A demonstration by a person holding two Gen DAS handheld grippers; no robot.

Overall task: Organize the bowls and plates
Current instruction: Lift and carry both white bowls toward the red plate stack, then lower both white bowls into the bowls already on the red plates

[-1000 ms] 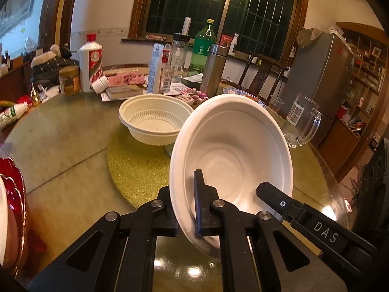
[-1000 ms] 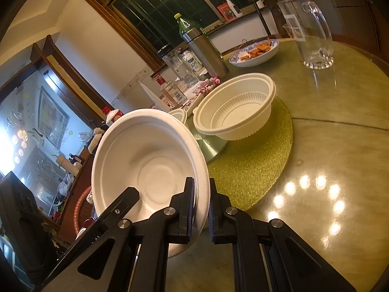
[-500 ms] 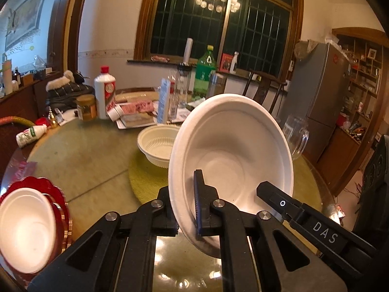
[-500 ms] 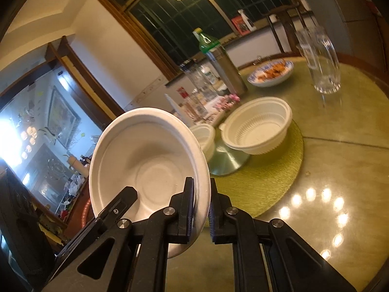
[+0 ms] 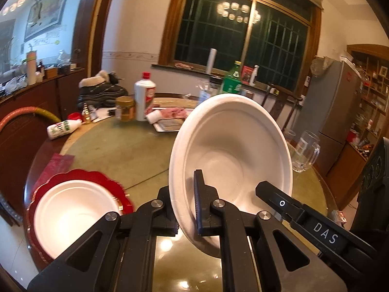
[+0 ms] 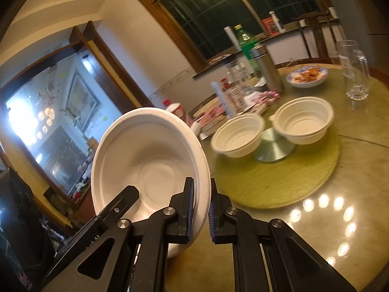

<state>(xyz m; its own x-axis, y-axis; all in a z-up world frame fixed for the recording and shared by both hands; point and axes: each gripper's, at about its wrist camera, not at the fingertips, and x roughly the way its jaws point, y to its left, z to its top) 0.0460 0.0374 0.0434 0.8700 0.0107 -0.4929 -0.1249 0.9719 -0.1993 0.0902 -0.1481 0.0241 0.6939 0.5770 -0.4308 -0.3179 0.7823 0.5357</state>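
Two grippers on one shallow white paper bowl (image 5: 231, 155): my left gripper (image 5: 186, 209) pinches its near rim, my right gripper (image 6: 200, 209) clamps opposite rim, bowl tilted on edge, clear of round green table (image 5: 116, 150). Likely target: matching white bowl (image 5: 73, 211) on red scalloped plate (image 5: 80, 175), low left. Step in hand, my judgement: nest carried bowl there. Do well: level rim first, centre over lower bowl, lower straight, release both sides together. Two cream ribbed bowls (image 6: 302, 124) wait on gold mat (image 6: 279, 182)
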